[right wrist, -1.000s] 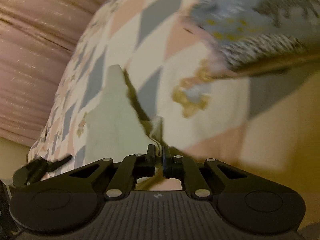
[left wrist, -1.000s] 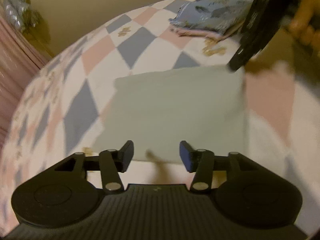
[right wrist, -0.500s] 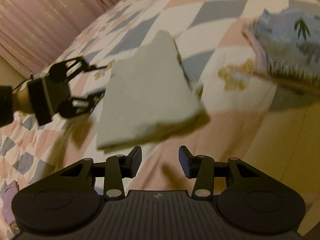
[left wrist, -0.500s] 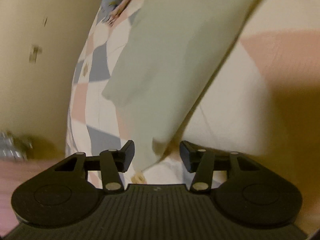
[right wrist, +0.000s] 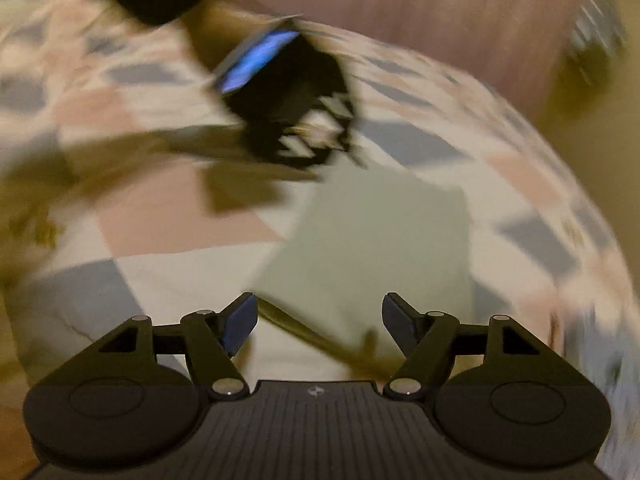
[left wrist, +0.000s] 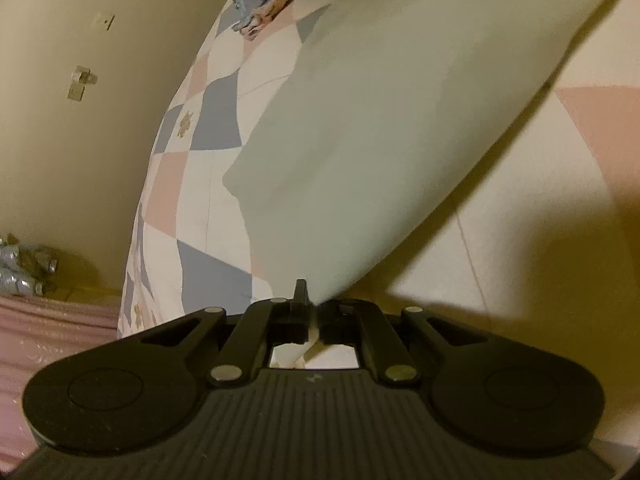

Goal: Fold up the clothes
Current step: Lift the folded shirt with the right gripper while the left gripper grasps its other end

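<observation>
The left gripper is pinching a corner of the folded pale-green garment lying on the bed, while the right gripper is hovering spread and empty. Lifting by one corner risks the folds falling open.

Both the left gripper and right gripper are matte black, each with 2 round side discs, a ribbed central plate, silver pivot screws and dark blue finger pads.
</observation>
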Motion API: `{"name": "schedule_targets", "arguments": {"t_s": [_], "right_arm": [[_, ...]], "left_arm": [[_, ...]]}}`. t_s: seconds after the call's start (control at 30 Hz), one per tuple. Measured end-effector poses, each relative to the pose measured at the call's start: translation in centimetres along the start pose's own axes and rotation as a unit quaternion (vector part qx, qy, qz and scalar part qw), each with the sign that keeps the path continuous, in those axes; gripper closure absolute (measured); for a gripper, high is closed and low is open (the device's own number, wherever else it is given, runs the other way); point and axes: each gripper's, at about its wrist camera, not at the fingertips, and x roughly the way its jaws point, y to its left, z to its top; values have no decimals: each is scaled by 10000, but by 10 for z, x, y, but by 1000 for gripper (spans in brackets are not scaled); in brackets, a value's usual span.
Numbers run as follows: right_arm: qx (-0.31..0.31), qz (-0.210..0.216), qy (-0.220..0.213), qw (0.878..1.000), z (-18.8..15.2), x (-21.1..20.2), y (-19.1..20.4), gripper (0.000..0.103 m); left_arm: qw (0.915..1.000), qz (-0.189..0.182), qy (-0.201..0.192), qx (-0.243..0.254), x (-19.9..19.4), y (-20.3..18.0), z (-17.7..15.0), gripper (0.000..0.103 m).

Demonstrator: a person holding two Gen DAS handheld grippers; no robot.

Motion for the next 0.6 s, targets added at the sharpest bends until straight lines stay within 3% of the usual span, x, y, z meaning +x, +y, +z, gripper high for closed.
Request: {"name": "schedule_targets", "arguments": {"t_s": [0.1, 0.17, 0.33, 0.4, 0.47, 0.6], "right_arm": [[-623, 30, -80, 9980, 6, 21, 29, 38], [-776, -188, -104, 9968, 11, 31, 37, 51], [-1068, -768, 226, 9910, 7, 52, 29, 52], [-1139, -715, 177, 9908, 0, 51, 24, 61], [-1158, -571, 108, 9916, -7, 47, 17, 88], [-1083, -341, -12, 9935, -12, 31, 1, 90]], "left_arm": [[9999, -13, 74, -94, -4, 0, 2, 100], [9998, -17, 133, -139, -8, -1, 3, 100], [9993, -26, 280, -251, -16, -4, 7, 100], [9990, -30, 339, -296, -20, -5, 8, 100], [9986, -34, 398, -340, -24, -6, 9, 100], [9965, 6, 714, -427, -51, -13, 19, 100]]}}
